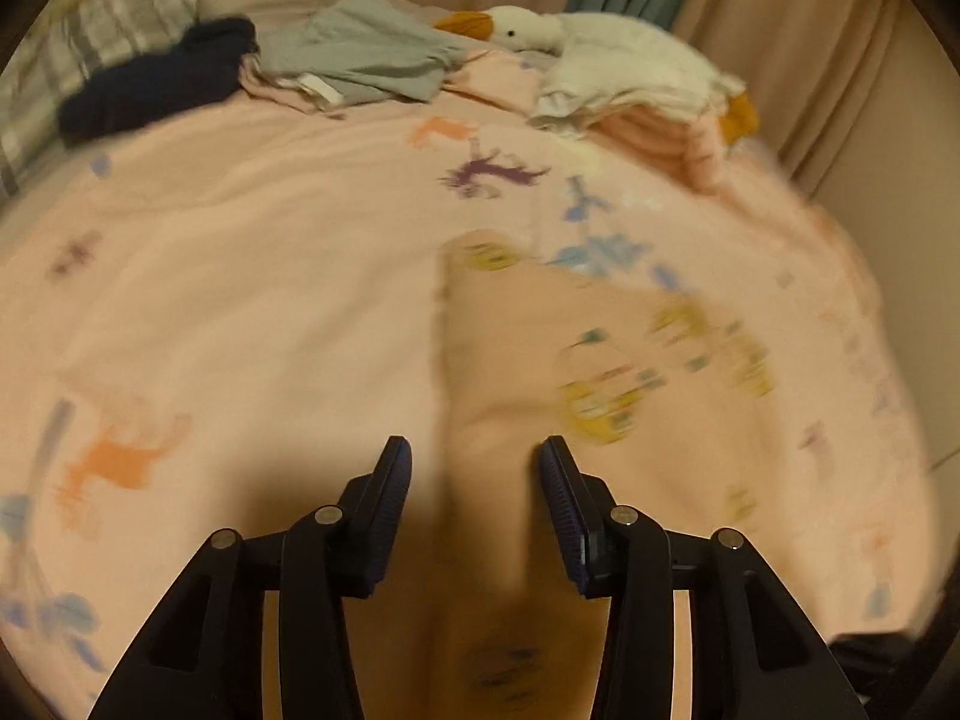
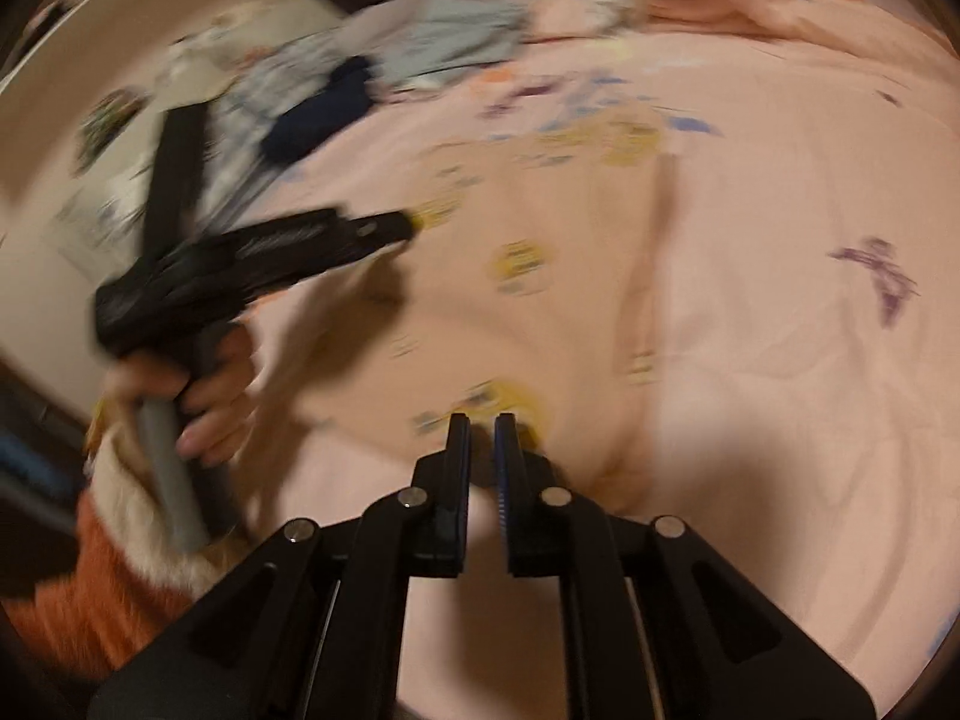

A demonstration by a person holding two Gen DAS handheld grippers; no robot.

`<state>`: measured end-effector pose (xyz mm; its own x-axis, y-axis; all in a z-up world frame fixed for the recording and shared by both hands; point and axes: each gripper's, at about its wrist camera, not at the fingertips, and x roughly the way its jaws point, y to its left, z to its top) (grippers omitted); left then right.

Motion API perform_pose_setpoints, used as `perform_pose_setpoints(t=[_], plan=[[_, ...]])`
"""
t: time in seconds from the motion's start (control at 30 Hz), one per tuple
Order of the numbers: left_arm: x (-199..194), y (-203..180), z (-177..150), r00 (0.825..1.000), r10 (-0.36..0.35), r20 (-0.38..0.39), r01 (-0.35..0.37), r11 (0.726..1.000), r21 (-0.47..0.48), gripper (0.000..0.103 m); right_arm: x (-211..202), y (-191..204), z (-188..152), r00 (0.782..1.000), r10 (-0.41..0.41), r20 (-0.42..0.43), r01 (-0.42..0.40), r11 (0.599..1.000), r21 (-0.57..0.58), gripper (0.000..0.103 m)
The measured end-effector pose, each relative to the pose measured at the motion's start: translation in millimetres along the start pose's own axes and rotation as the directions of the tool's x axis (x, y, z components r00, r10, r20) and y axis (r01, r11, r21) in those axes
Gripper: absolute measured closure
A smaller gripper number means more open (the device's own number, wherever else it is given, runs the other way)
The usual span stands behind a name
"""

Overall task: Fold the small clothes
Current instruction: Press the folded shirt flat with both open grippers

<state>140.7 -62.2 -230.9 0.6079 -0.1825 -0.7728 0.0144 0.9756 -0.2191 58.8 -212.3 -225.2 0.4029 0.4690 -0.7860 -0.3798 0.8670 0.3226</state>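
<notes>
The left wrist view shows the small pink garment [image 1: 576,360] lying flat on the bed blanket [image 1: 240,276], both the left gripper [image 1: 474,468] and right gripper [image 2: 481,444] parted and empty, so a fold looks finished and smoothing or another piece seems next.

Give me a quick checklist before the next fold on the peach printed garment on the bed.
1. Left gripper free of cloth: ok, open, nothing between its pads.
2. Right gripper free of cloth: ok, a narrow gap, nothing clamped.
3. Peach printed garment lying flat on the pink blanket: ok, one straight edge shows.
4. Other clothes, such as the navy piece, apart from it: ok.
5. Fold edges aligned: cannot tell, blurred.
</notes>
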Motion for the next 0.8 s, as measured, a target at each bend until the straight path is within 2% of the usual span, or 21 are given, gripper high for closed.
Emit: perform_pose_setpoints(t=[0.03, 0.07, 0.2, 0.27, 0.33, 0.4, 0.47, 0.57, 0.6, 0.67, 0.8], plan=[[0.3, 0.0, -2.4, 1.000, 0.023, -0.001, -0.023, 0.999, 0.027, 0.052, 6.8, 2.3, -4.0, 0.999, -0.036, -0.024, 0.035, 0.999, -0.023, 0.095], [-0.3, 1.2, -3.4, 1.000, 0.028, 0.005, -0.028, 0.999, 0.030, 0.051, 11.4, 3.8, -9.2, 0.999, -0.036, -0.031, 0.035, 0.999, -0.034, 0.095], [-9.7, 17.3, -1.3, 1.000, -0.023, 0.004, 0.023, 0.998, -0.066, 0.052, -0.9, -2.4, -12.1, 0.998, 0.033, -0.053, -0.034, 0.999, -0.007, 0.092], [-23.8, 19.4, -0.1, 0.998, -0.028, 0.052, 0.031, 0.997, -0.073, 0.052, -11.1, -6.8, -7.0, 0.999, 0.038, -0.010, -0.038, 0.999, 0.003, 0.091], [-35.8, 12.2, 6.3, 0.993, -0.022, 0.114, 0.025, 0.999, -0.020, 0.052, -23.0, -15.2, 7.5, 0.998, 0.031, 0.051, -0.032, 0.999, 0.023, 0.091], [-42.0, 1.5, 13.8, 0.985, -0.045, 0.166, 0.040, 0.999, 0.038, 0.052, -27.8, -25.3, 23.6, 0.993, 0.054, 0.100, -0.061, 0.995, 0.073, 0.091], [-36.6, -10.6, 23.2, 0.980, -0.058, 0.193, 0.044, 0.996, 0.077, 0.052, -22.5, -39.4, 49.6, 0.988, 0.075, 0.132, -0.091, 0.989, 0.117, 0.084], [-10.8, -27.9, 38.3, 0.980, -0.057, 0.191, 0.030, 0.989, 0.143, 0.055, 1.3, -64.0, 83.2, 0.990, 0.031, 0.138, -0.059, 0.977, 0.207, 0.084], [-2.6, -29.1, 39.4, 0.981, -0.028, 0.190, 0.000, 0.989, 0.149, 0.058, 11.4, -74.4, 91.0, 0.992, 0.029, 0.126, -0.059, 0.970, 0.235, 0.084], [20.0, -31.7, 41.2, 0.989, 0.045, 0.139, -0.070, 0.982, 0.177, 0.061, 24.0, -83.2, 99.8, 0.995, 0.017, 0.100, -0.042, 0.966, 0.254, 0.084], [35.7, -32.7, 40.4, 0.994, 0.042, 0.103, -0.062, 0.977, 0.205, 0.063, 37.4, -89.5, 102.3, 0.998, 0.010, 0.067, -0.025, 0.971, 0.236, 0.087]])
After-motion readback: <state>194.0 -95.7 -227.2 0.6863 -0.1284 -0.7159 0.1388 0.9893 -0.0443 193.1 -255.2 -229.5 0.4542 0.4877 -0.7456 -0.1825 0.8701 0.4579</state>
